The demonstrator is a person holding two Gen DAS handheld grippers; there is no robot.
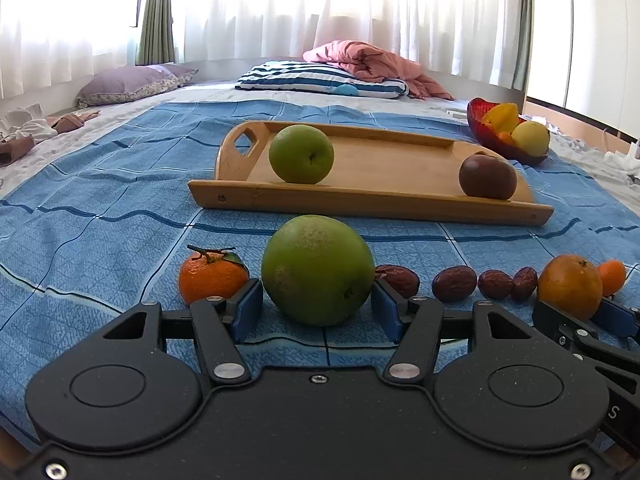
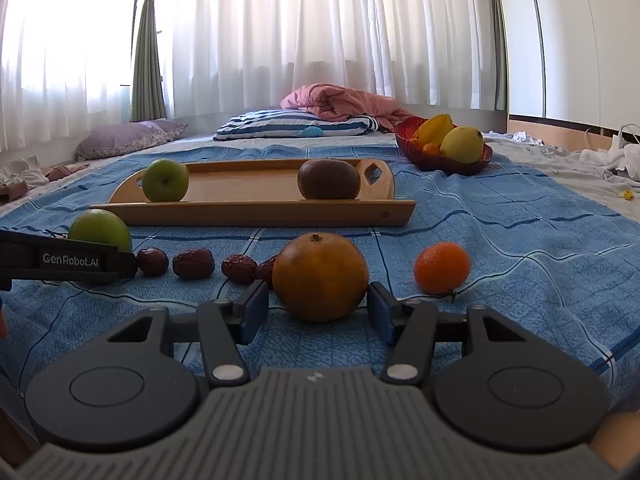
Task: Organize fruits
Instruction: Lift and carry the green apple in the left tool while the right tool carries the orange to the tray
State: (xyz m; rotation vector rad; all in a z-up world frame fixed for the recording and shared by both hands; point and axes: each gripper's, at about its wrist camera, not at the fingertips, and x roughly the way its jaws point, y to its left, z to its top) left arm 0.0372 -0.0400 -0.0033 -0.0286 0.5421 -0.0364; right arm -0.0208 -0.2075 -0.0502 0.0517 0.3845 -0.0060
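Two grippers, one fruit each: left gripper (image 1: 318,306) pinching green fruit (image 1: 318,270) at lower centre; right gripper (image 2: 318,306) pinching dull orange (image 2: 320,276), pads touching both flanks. Wooden tray (image 1: 360,200) straight above, mid-frame; lift, then forward.

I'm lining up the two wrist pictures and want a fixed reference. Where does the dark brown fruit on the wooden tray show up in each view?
Left wrist view: the dark brown fruit sits right of centre, at the tray's right end.
Right wrist view: the same fruit sits near the middle, beside the tray's handle cutout.
Shared landmark: the wooden tray, with the green apple at its left end in both.
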